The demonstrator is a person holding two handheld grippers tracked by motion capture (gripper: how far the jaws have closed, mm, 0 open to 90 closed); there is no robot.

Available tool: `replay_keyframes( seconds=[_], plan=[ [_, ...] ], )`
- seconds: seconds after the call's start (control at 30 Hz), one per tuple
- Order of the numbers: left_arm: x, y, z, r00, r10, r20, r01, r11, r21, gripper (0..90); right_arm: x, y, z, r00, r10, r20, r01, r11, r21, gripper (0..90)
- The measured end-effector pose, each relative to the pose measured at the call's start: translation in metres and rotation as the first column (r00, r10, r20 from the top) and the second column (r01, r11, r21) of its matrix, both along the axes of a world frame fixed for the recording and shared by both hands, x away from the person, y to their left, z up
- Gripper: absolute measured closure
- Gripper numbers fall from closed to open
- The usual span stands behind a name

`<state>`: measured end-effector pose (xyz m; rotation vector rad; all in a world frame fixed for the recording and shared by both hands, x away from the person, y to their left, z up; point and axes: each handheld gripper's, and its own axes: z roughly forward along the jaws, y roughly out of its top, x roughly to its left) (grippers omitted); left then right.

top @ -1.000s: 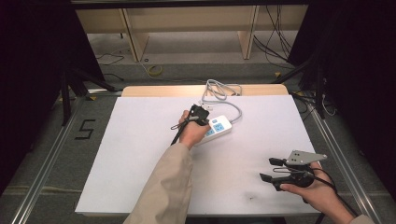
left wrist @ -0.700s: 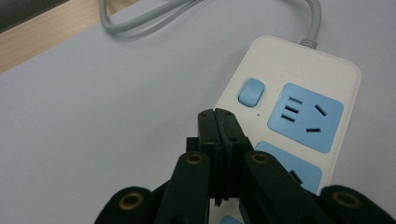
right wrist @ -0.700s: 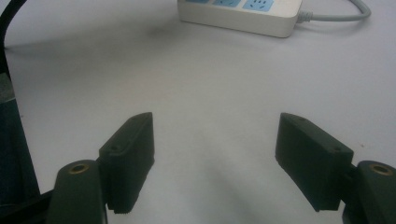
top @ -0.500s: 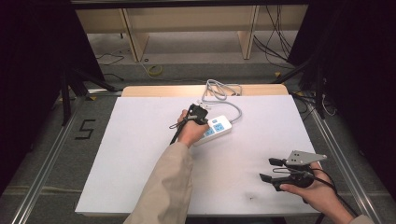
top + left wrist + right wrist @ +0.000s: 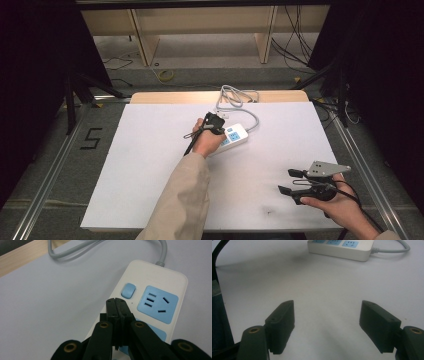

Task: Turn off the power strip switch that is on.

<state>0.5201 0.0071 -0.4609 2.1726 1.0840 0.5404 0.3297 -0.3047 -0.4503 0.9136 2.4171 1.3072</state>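
A white power strip (image 5: 235,137) with blue sockets lies on the white table (image 5: 150,165), its grey cord (image 5: 235,97) coiled toward the far edge. My left gripper (image 5: 216,123) hovers over the strip, jaws pressed together with nothing between them. In the left gripper view the closed tips (image 5: 116,305) sit just below the strip's blue switch button (image 5: 128,290), beside a blue socket (image 5: 158,304). My right gripper (image 5: 291,181) rests near the table's front right, jaws wide apart and empty. The strip (image 5: 342,247) lies far ahead of the right gripper (image 5: 328,326).
A wooden strip (image 5: 170,97) borders the table's far edge. Metal rails (image 5: 50,165) run along both sides on the floor, with a "5" marking (image 5: 91,139) at left. Loose cables (image 5: 290,50) lie on the floor beyond.
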Motion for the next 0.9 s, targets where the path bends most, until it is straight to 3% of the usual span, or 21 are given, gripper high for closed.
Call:
replay_keyframes(
  seconds=[0.9],
  plan=[
    [0.0011,-0.001,0.0012,0.9997,0.02,-0.015,-0.02,0.9998,-0.004,90.0,0.0012,-0.0002,-0.0002,1.0,-0.003,0.003,0.003,1.0,0.0,28.9]
  ],
)
